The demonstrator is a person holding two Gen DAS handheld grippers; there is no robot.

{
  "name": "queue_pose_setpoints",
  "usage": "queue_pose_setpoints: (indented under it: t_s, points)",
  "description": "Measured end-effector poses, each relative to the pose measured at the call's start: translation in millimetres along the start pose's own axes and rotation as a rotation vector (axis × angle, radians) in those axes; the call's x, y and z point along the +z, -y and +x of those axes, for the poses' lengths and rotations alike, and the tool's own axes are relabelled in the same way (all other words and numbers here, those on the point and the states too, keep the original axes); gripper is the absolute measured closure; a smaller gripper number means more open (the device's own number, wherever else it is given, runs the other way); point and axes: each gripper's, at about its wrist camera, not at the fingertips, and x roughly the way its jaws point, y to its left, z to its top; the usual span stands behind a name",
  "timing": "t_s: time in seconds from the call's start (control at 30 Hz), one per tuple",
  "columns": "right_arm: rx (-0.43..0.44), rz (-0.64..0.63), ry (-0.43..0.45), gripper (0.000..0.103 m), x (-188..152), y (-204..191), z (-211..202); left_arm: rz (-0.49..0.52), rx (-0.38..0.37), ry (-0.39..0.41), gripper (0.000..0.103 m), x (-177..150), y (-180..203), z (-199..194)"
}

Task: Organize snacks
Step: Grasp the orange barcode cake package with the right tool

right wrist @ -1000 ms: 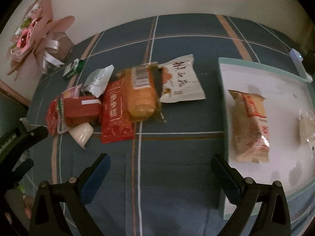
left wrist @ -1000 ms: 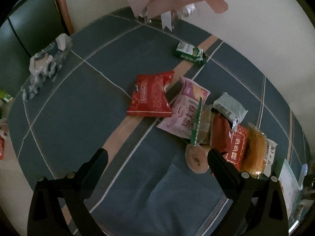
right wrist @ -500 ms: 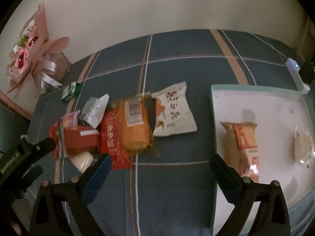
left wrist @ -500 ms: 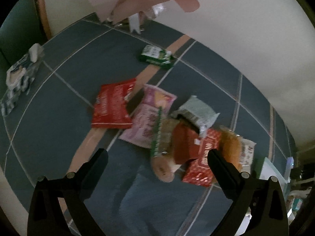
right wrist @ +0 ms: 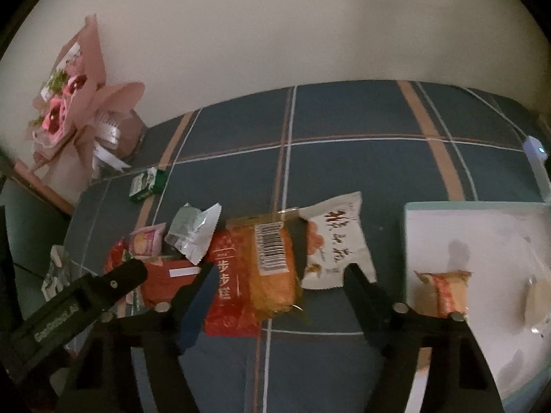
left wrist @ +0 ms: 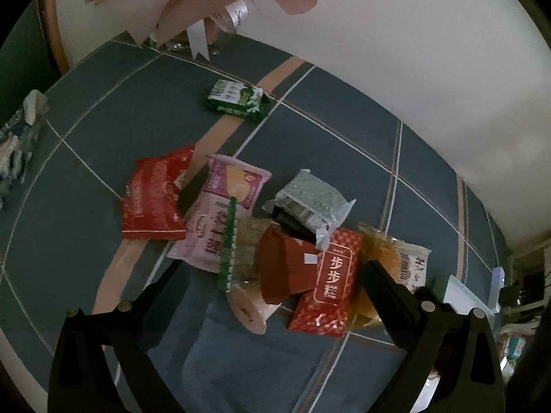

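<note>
Black jaws of your right gripper (right wrist: 275,284) are closing, nothing pinched yet, with the orange cake (right wrist: 272,268) in the gap between them. Your left gripper (left wrist: 272,284) stands wide open and empty above the same pile. Taking the orange cake as the landmark: a red pack (right wrist: 227,296) touches its left side, a white pack (right wrist: 335,246) its right, a silver pack (right wrist: 193,235) lies up-left, and the tray (right wrist: 447,227) sits well right, holding another wrapped cake (right wrist: 446,292).
</note>
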Motion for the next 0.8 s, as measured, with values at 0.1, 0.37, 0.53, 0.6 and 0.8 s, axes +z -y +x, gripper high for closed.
queue_pose_setpoints:
  t_s: [0.1, 0.37, 0.53, 0.6, 0.8]
  points:
    - [0.000, -0.019, -0.030, 0.034, -3, -5, 15, -0.012, -0.022, -0.018, 0.008, -2, 2, 7]
    - [-0.026, -0.044, -0.095, 0.051, -17, -8, 49, -0.027, -0.026, -0.043, 0.031, -6, 3, 21]
    - [0.009, -0.041, -0.081, 0.054, -21, -2, 53, -0.032, -0.027, -0.043, 0.042, -6, 0, 22]
    - [0.008, -0.046, -0.078, 0.054, -22, -3, 52, -0.032, -0.028, -0.037, 0.044, -5, 0, 21]
    - [0.012, -0.046, -0.078, 0.055, -23, -2, 54, -0.027, -0.024, -0.030, 0.053, -5, 2, 20]
